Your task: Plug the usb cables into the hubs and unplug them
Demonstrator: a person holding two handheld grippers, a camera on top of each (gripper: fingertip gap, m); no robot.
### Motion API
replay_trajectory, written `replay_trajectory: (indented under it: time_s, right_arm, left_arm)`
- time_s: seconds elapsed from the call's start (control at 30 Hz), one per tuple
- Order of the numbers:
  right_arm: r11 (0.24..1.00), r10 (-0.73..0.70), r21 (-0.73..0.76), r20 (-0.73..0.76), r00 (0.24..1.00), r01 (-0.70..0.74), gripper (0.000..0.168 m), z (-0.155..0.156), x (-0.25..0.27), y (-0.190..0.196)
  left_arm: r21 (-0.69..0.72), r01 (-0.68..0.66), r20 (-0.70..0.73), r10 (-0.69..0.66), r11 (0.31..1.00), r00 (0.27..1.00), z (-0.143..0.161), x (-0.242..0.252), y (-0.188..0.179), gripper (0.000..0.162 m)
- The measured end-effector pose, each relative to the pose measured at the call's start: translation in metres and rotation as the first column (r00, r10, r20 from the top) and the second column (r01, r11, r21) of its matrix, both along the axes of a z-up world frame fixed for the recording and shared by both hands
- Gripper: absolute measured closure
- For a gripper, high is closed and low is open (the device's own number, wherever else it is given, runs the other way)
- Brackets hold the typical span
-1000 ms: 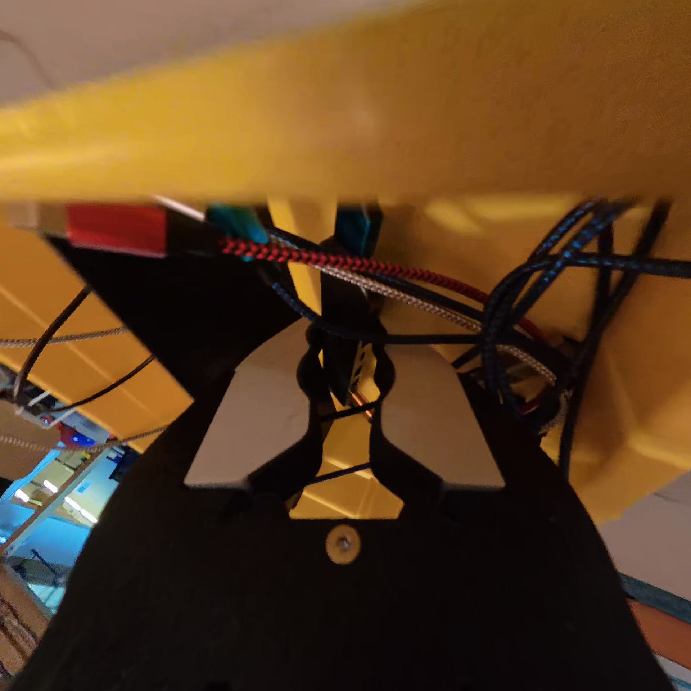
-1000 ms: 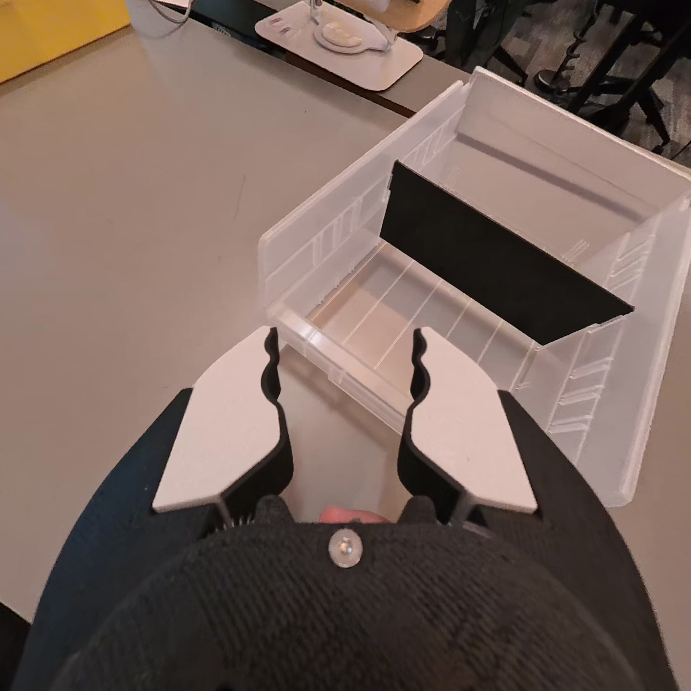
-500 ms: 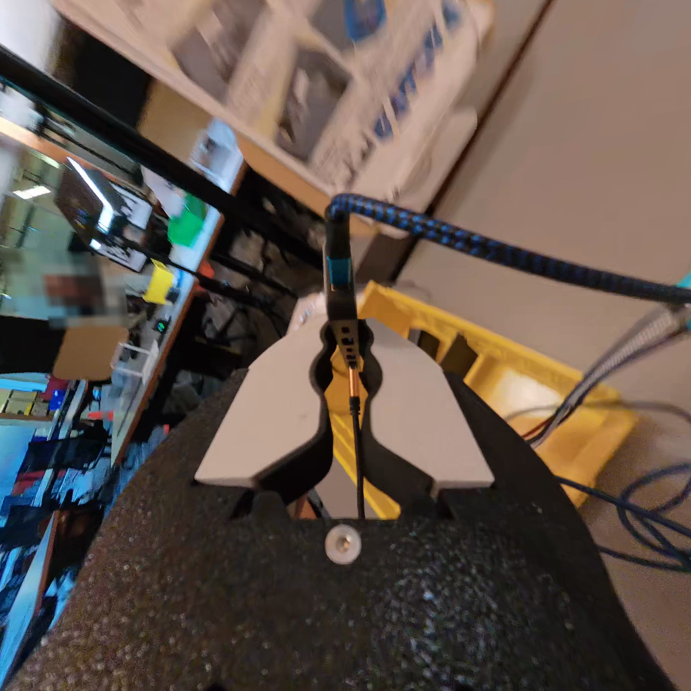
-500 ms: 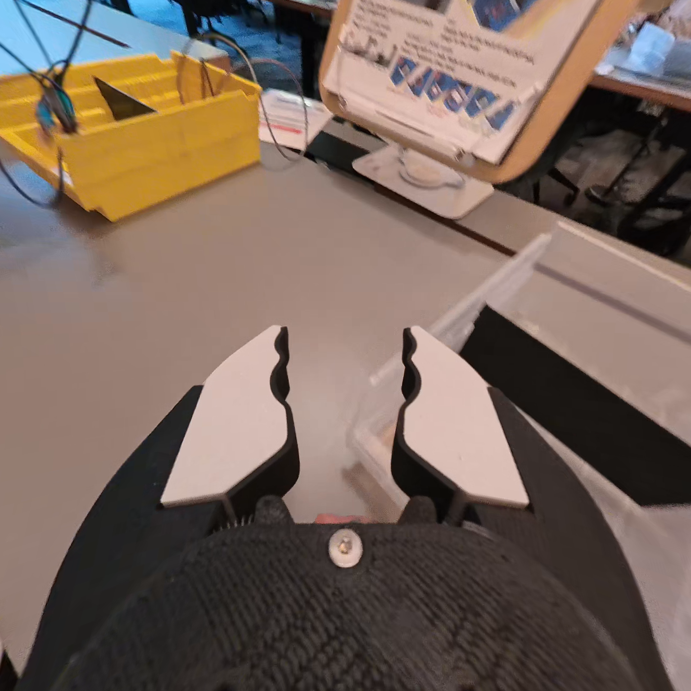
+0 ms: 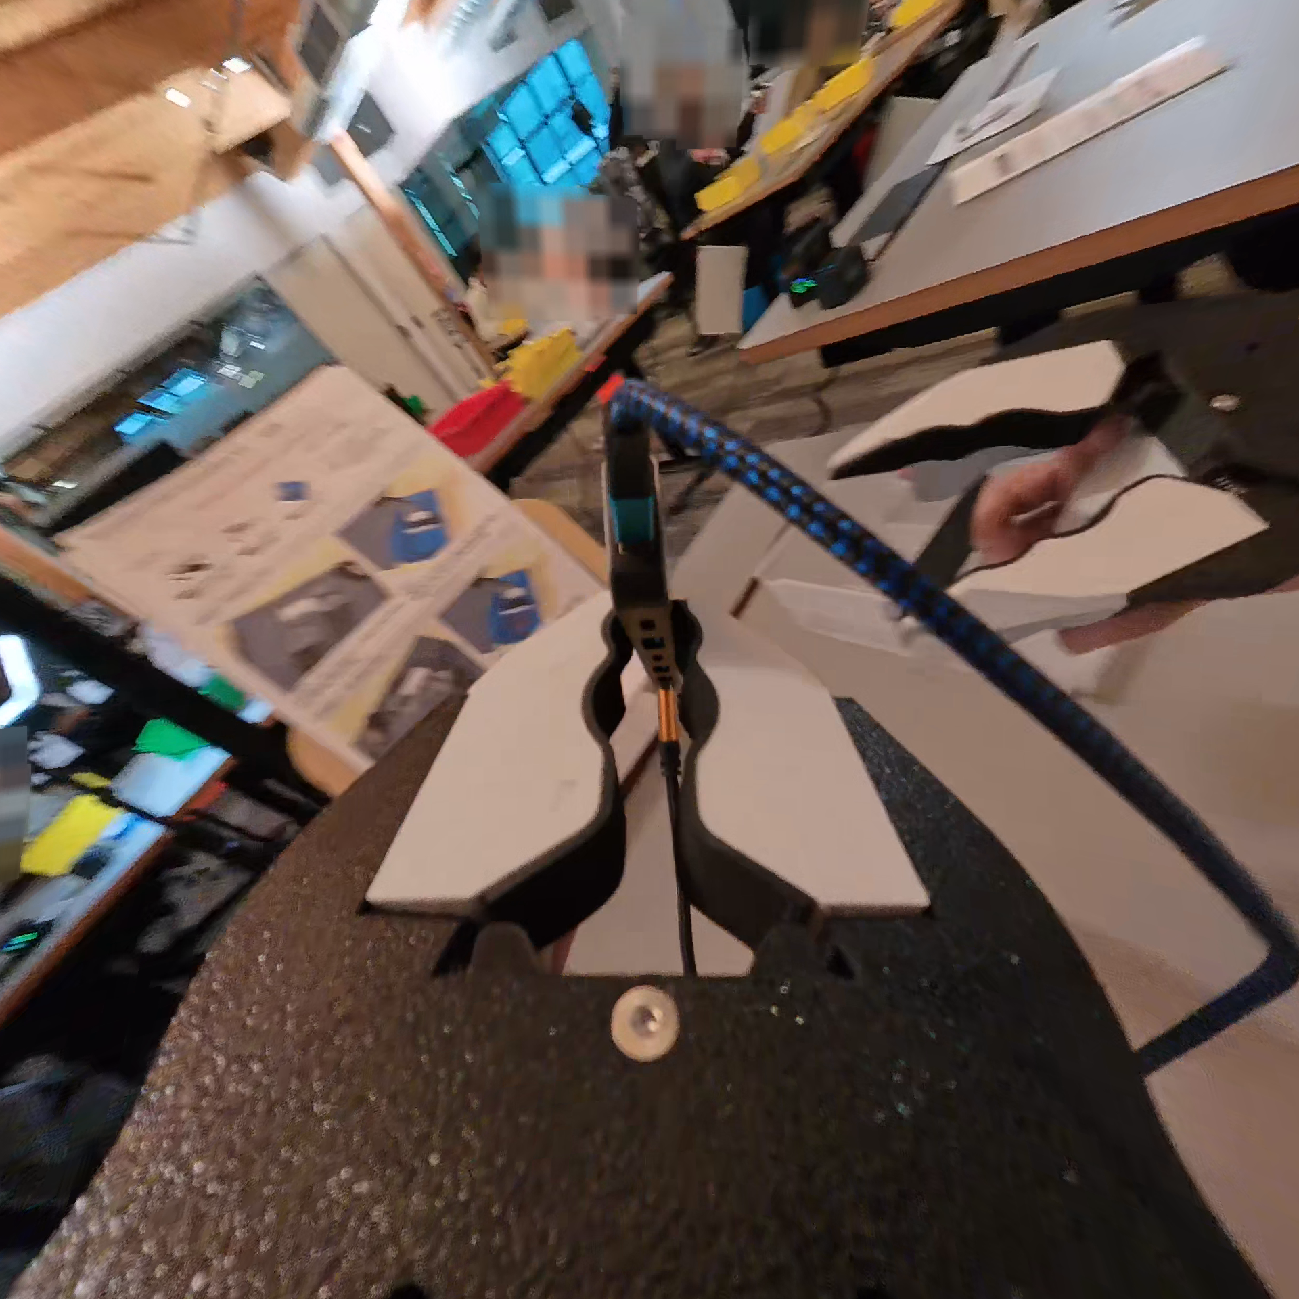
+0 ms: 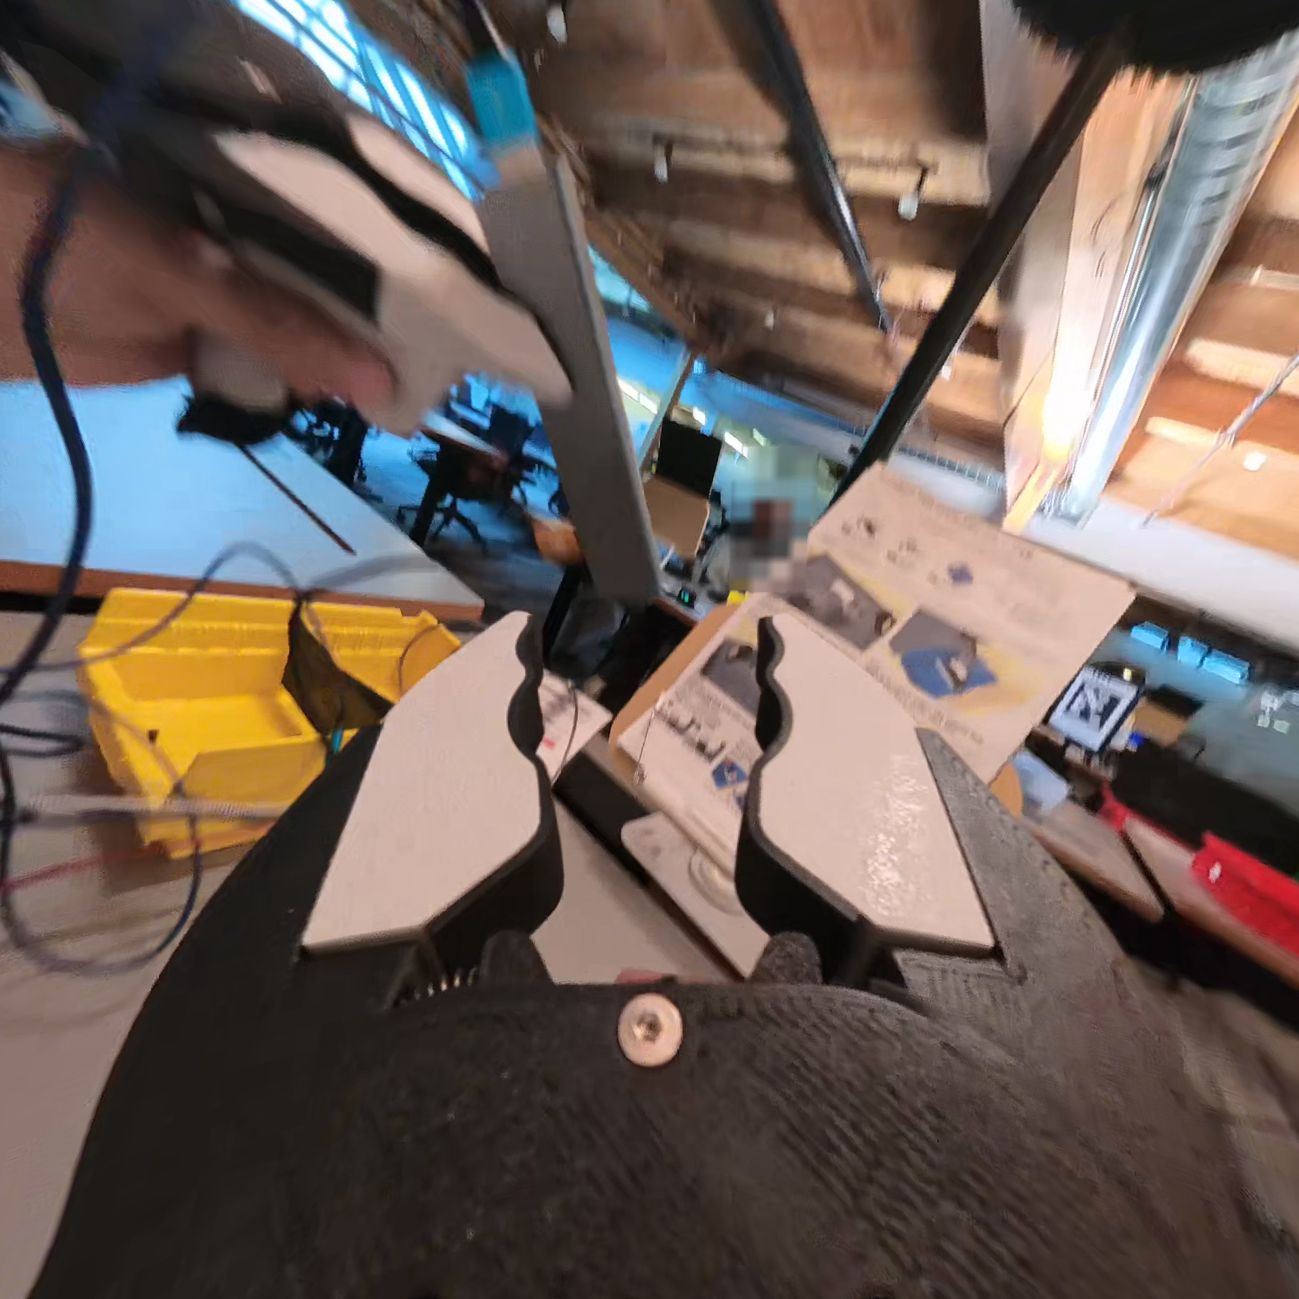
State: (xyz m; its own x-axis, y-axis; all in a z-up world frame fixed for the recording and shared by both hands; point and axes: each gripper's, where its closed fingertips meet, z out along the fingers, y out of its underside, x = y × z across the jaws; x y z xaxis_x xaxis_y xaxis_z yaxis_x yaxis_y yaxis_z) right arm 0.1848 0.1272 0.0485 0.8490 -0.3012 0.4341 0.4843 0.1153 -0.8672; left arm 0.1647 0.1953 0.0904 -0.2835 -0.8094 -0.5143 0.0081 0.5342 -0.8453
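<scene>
We see the grey table (image 6: 63, 1040) under both tools, with a yellow bin (image 6: 211, 710) standing on it at the left of the right wrist view, a black divider upright inside it and thin cables trailing from it over the tabletop. Behind our right gripper (image 6: 643, 675) a tilted board of printed sheets (image 6: 914, 654) leans on a stand; that gripper's two fingers stand well apart with nothing between them, and it points up across the room. Our left gripper (image 5: 650, 636) is closed on the dark, flat hub (image 5: 638, 562), pinching its lower end so the hub stands upright beyond the fingertips. A blue-and-black braided cable (image 5: 879, 569) is plugged into the hub's top by a teal-banded connector (image 5: 631, 516) and arcs away to the right, dropping toward the table. A thin black lead with a gold collar (image 5: 668, 717) runs from the hub's lower end back between the fingers. In the left wrist view our right gripper (image 5: 836, 534) shows farther off at the right, open, near the braided cable.
</scene>
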Motion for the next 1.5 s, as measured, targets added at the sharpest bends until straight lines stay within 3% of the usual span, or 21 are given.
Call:
replay_trajectory:
  time_s: [0.1,0.3,0.37,0.47,0.57,0.7,0.83,0.93,1.0,1.07,1.17,1.2,1.23,1.5]
  right_arm:
    - [1.0,0.001,0.006,0.041,0.999,-0.001,0.112,-0.003,-0.001,0.0]
    - [0.99,-0.095,-0.102,0.064,0.993,0.101,0.119,-0.05,0.025,-0.005]
    - [0.986,-0.109,-0.12,0.067,0.992,0.117,0.12,-0.061,0.029,-0.003]
    - [0.977,-0.182,-0.096,0.099,0.978,0.192,0.135,-0.069,0.039,-0.002]
    - [0.977,-0.202,-0.047,0.084,0.976,0.206,0.136,-0.071,0.043,-0.001]
    - [0.995,0.032,0.096,-0.233,0.972,-0.01,0.136,-0.068,0.043,-0.005]
    - [0.89,0.452,0.275,-0.429,0.782,-0.363,0.136,-0.06,0.022,-0.015]
    - [0.806,0.591,0.336,-0.409,0.696,-0.487,0.136,-0.056,0.003,-0.022]
    - [0.778,0.627,0.344,-0.391,0.673,-0.525,0.136,-0.058,-0.005,-0.02]
    - [0.781,0.625,0.336,-0.389,0.677,-0.527,0.136,-0.064,-0.007,-0.015]
    - [0.776,0.63,0.303,-0.414,0.657,-0.553,0.136,-0.071,-0.01,-0.01]
    - [0.785,0.616,0.27,-0.426,0.662,-0.557,0.136,-0.075,-0.01,-0.007]
    - [0.785,0.614,0.253,-0.441,0.655,-0.565,0.136,-0.078,-0.011,-0.006]
    - [0.768,0.623,0.222,-0.475,0.621,-0.601,0.136,-0.087,-0.006,-0.009]
  left_arm:
    - [-0.04,0.068,-0.095,-0.071,0.997,0.993,-0.032,0.017,-0.038,0.152]
    - [-0.125,0.057,-0.23,-0.085,0.991,0.97,-0.084,0.04,-0.075,0.152]
    - [-0.181,0.044,-0.268,-0.093,0.982,0.959,-0.096,0.044,-0.083,0.152]
    - [-0.246,0.003,-0.3,-0.079,0.969,0.951,-0.107,0.048,-0.089,0.151]
    - [-0.25,-0.005,-0.288,-0.07,0.968,0.955,-0.111,0.048,-0.091,0.149]
    - [-0.153,0.135,-0.21,-0.166,0.979,0.963,-0.105,0.035,-0.096,0.122]
    - [-0.092,0.345,-0.171,-0.356,0.934,0.919,-0.108,0.014,-0.088,0.108]
    - [-0.287,0.402,-0.241,-0.471,0.87,0.848,-0.12,0.007,-0.079,0.099]
    - [-0.468,0.378,-0.263,-0.534,0.799,0.803,-0.123,0.008,-0.083,0.102]
    - [-0.532,0.388,-0.312,-0.599,0.753,0.737,-0.136,0.004,-0.098,0.101]
    - [-0.424,0.372,-0.453,-0.549,0.826,0.702,-0.171,0.005,-0.106,0.09]
    - [-0.408,0.372,-0.462,-0.54,0.834,0.703,-0.175,0.007,-0.107,0.092]
    - [-0.406,0.38,-0.453,-0.544,0.831,0.706,-0.176,0.009,-0.109,0.104]
    - [-0.5,0.482,-0.338,-0.675,0.72,0.656,-0.179,0.015,-0.114,0.105]
